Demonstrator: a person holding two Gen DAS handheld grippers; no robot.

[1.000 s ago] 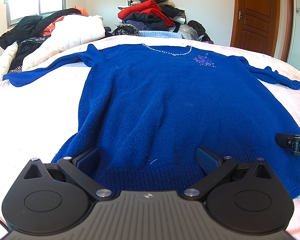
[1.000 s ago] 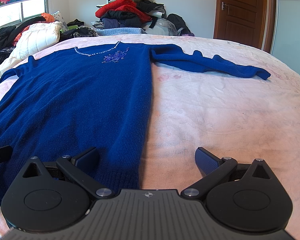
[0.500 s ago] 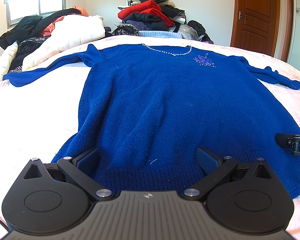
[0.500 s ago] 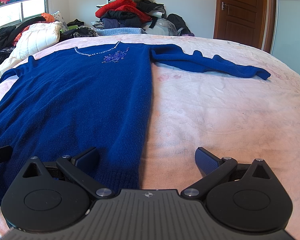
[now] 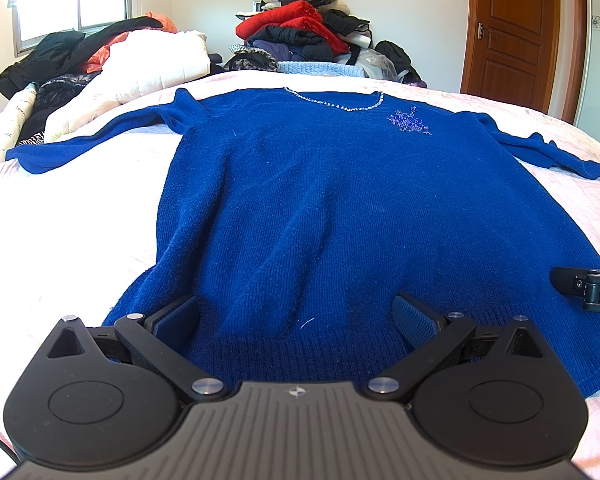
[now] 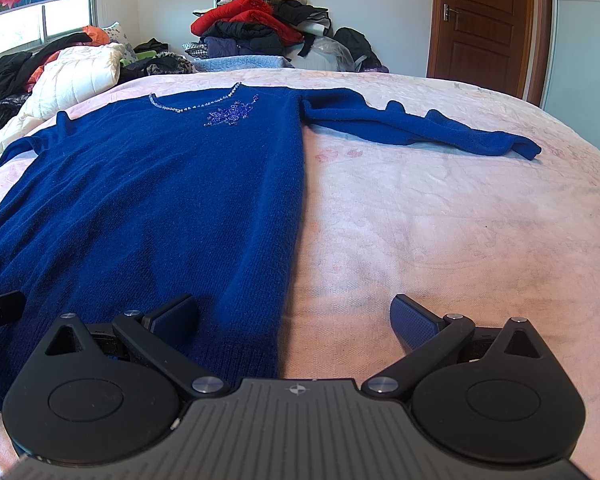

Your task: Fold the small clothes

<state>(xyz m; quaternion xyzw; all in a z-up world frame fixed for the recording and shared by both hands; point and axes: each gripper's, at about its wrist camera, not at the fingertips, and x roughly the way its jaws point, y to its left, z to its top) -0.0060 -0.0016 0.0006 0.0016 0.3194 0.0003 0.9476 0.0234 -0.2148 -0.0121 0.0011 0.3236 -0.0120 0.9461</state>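
Note:
A royal-blue knit sweater (image 5: 340, 208) lies flat, front up, on the bed, sleeves spread out to both sides, hem nearest me. It has a beaded neckline (image 5: 336, 102) and a beaded motif (image 5: 408, 122). My left gripper (image 5: 296, 316) is open just above the hem's left half, nothing between its fingers. My right gripper (image 6: 294, 316) is open over the sweater's (image 6: 152, 200) right bottom corner, its left finger above the knit, its right finger above bare sheet. The right sleeve (image 6: 420, 130) stretches away on the sheet. Each gripper's tip shows at the edge of the other's view.
The bed has a pale pink sheet (image 6: 440, 220). A heap of red and dark clothes (image 5: 300, 36) sits at the far end. A white quilt (image 5: 148, 64) and dark garments lie far left under a window. A brown door (image 5: 512, 32) stands far right.

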